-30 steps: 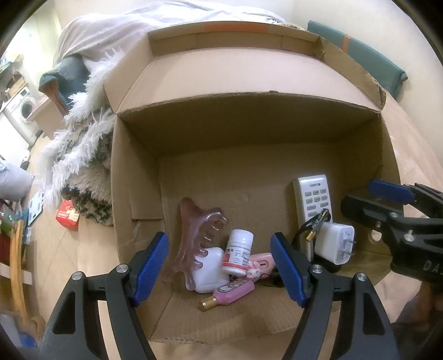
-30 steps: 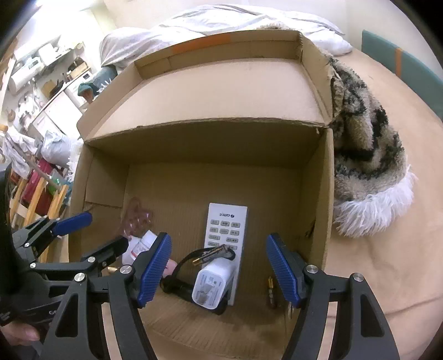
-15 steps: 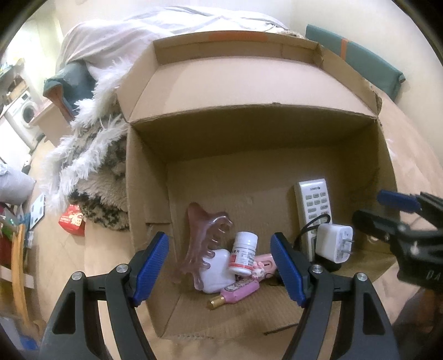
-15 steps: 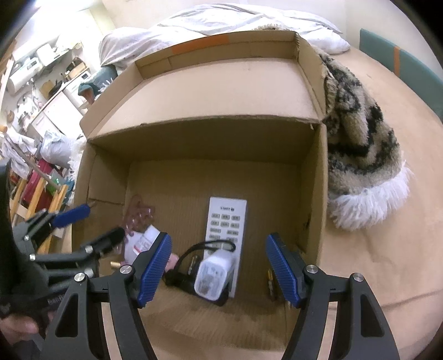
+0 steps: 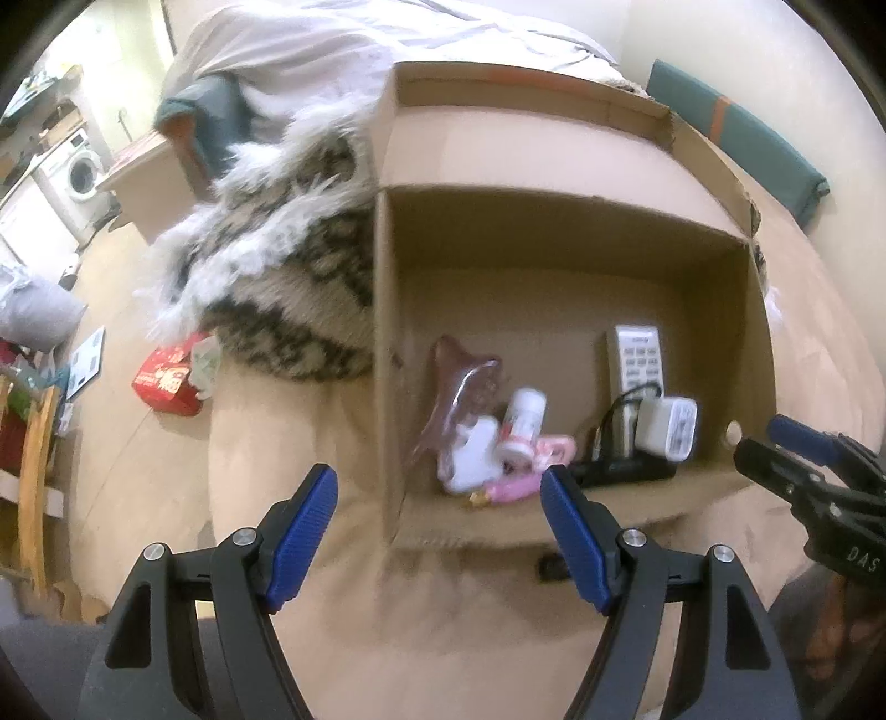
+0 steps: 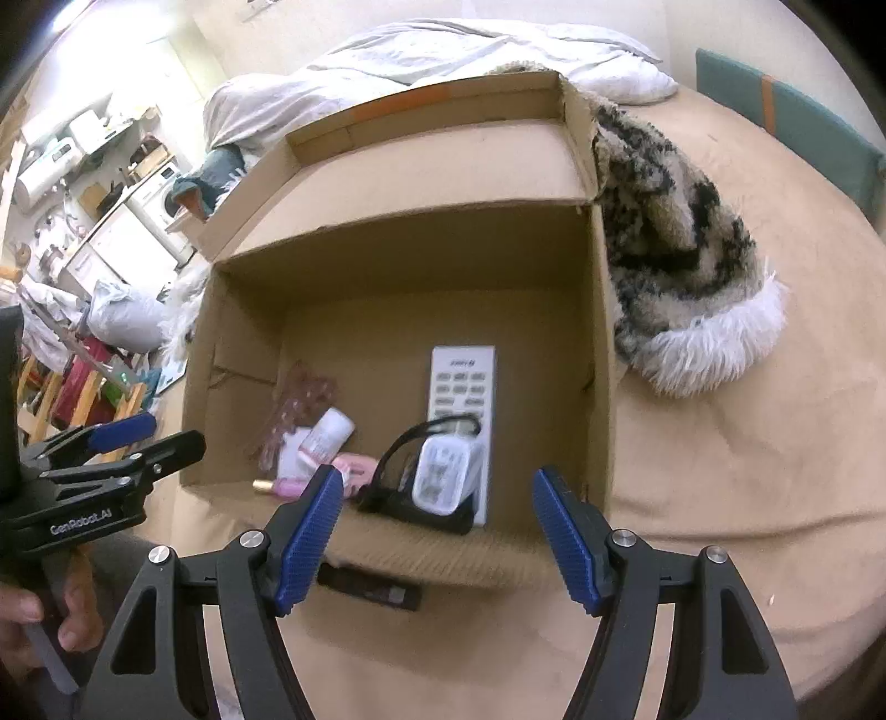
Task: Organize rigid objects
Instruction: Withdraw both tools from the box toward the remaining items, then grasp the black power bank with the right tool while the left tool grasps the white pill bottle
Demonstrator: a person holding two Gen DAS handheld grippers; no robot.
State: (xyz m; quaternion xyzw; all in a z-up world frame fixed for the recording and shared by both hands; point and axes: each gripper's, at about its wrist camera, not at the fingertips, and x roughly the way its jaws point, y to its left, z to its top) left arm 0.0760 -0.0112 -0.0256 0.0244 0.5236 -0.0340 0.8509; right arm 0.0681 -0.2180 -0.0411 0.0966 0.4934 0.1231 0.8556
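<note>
An open cardboard box (image 5: pixel 554 288) (image 6: pixel 398 288) lies on a tan bed cover. On its floor are a white remote (image 6: pixel 462 376) (image 5: pixel 637 354), a white charger (image 6: pixel 446 476) (image 5: pixel 667 426) on a black cable, a white pill bottle (image 5: pixel 523 421) (image 6: pixel 326 435), a pink clawed comb (image 5: pixel 459 382) and a small pink bottle (image 5: pixel 509 490). My left gripper (image 5: pixel 440 498) stands open and empty before the box's near left corner. My right gripper (image 6: pixel 437 498) is open and empty over the near edge. A flat dark object (image 6: pixel 368 587) lies on the cover just outside the box.
A furry black-and-white blanket (image 6: pixel 675 249) (image 5: pixel 288 277) is heaped against the box. Behind it lies a white duvet (image 6: pixel 443 50). A red packet (image 5: pixel 166 382) sits on the floor to the left. A person's hand (image 6: pixel 33 626) holds the left gripper's handle.
Both grippers have drawn back from inside the box to its near edge. The box has slid right in the left wrist view. The dark object outside the box has come into sight.
</note>
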